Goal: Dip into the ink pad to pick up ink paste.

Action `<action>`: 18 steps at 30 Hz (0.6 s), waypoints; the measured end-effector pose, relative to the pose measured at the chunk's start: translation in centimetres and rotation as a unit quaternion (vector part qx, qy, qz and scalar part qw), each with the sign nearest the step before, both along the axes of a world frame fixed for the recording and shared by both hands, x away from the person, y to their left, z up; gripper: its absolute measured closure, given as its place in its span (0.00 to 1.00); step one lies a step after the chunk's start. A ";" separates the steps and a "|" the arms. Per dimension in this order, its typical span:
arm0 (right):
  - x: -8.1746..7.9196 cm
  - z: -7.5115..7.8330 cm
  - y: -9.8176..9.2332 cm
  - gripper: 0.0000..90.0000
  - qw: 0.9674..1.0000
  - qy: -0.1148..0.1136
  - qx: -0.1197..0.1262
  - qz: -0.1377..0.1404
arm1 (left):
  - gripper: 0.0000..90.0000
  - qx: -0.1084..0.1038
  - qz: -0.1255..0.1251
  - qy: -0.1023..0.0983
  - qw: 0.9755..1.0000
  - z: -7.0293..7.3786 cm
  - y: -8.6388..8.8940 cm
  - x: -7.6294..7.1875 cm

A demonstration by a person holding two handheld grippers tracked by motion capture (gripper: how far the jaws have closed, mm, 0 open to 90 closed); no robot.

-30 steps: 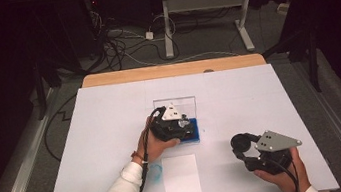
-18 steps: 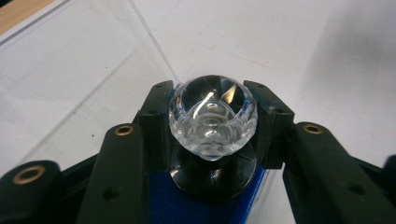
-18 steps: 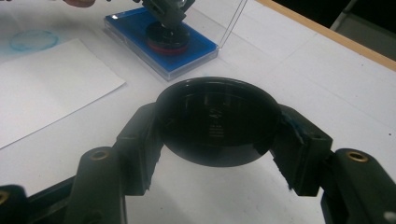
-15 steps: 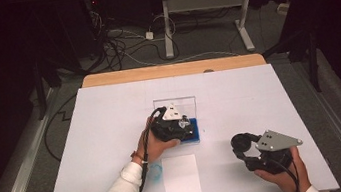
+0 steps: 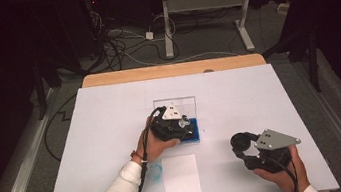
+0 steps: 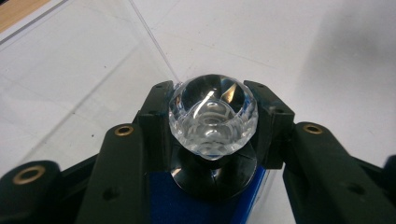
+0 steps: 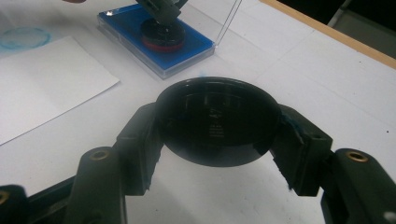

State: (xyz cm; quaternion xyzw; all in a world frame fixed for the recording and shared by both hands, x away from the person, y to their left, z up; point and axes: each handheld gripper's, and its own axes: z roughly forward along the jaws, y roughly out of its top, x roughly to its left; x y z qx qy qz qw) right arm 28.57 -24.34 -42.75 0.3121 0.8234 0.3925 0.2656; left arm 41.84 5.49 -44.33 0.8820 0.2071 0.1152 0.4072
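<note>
The right gripper [image 7: 215, 140] clamps a round black lid [image 7: 217, 122]; beyond the lid lies a blue-lined clear case [image 7: 196, 46].

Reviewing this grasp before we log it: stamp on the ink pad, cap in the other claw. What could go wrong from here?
1. The left claw pinches only the faceted clear knob; that slick, rounded surface could slip or twist as the stamp lifts.
2. The blue ink pad sits loose in its clear case, so it may lift with the stamp.
3. The right claw holds the black cap by its edges; it could pop out.

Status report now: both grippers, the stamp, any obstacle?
Left gripper shut on stamp's crystal knob, stamp on blue ink pad. Right gripper shut on black round cap. No obstacle.
</note>
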 end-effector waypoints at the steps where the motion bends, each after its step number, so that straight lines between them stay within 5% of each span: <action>1: 0.0 0.0 0.0 0.43 1.000 0.000 -0.001 0.001 | 0.60 0.003 0.000 -0.001 1.000 0.1 0.0 0.0; 11: -0.1 -0.1 0.0 0.43 1.000 -0.001 0.000 0.002 | 0.60 0.025 -0.001 -0.003 1.000 0.6 -0.2 -0.3; 18: -0.2 0.0 0.1 0.43 1.000 -0.004 0.000 0.004 | 0.60 0.018 -0.005 -0.016 1.000 1.6 0.0 -0.8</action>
